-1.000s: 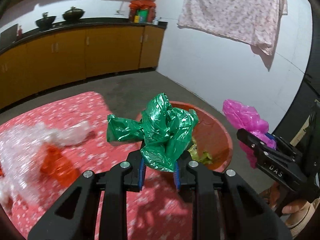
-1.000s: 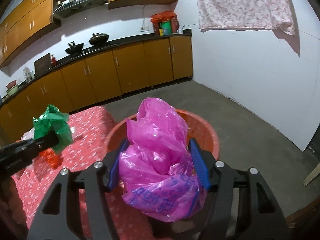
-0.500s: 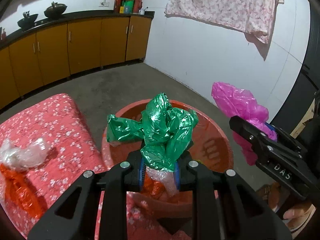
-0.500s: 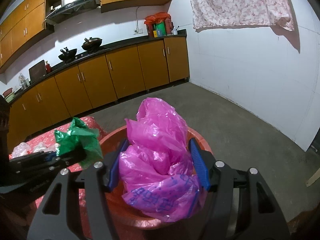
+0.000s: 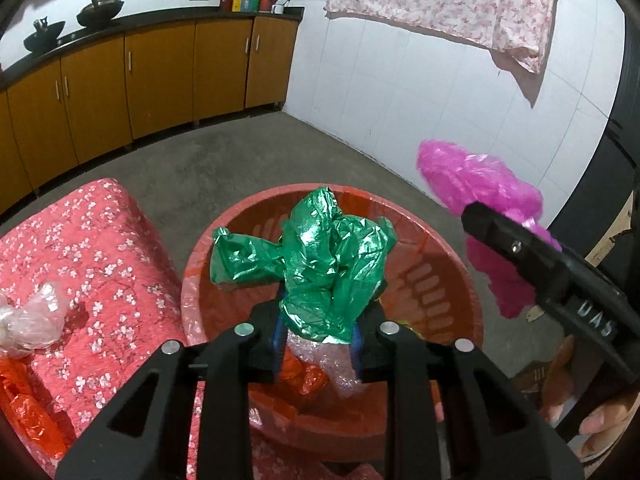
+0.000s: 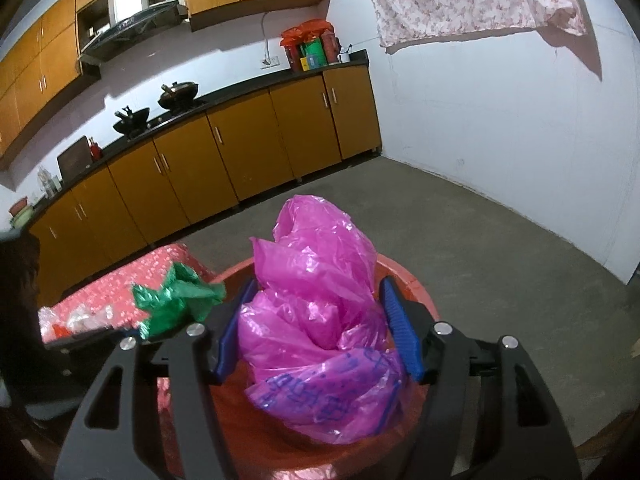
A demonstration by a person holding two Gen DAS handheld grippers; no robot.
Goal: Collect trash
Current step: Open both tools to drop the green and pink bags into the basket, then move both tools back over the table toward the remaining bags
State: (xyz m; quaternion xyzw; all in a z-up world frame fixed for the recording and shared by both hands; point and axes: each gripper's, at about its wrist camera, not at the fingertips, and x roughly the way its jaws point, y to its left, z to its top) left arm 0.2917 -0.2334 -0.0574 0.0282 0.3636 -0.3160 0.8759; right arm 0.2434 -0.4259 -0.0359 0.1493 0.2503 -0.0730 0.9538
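The left gripper (image 5: 316, 340) pinches a crumpled green foil-like plastic bag (image 5: 320, 264) between its blue-padded fingers (image 5: 277, 340), holding it above the round red plastic basin (image 5: 432, 240). The bag's bulk stands up from the fingers, and one twisted tail sticks out to the left over the basin's near-left rim. Down inside the basin, below the fingers, lie a scrap of clear bubble wrap (image 5: 320, 356) and a piece of orange-red plastic (image 5: 304, 376).

The right gripper (image 6: 318, 336) clamps a large crumpled magenta plastic bag (image 6: 316, 312) with blue printing on its lower part; its blue pads (image 6: 400, 336) press against the bag's sides, and the bag bulges out above and below them. Seen from the left wrist, this bag hangs to the right of the basin, just outside its rim.

To the left of the basin sits a surface covered with a red cloth patterned with white blossoms (image 5: 92, 248). On it, at the far left edge, rest a clear crumpled plastic bag (image 5: 32, 320) and an orange plastic wrapper (image 5: 24, 412), well apart from the basin.
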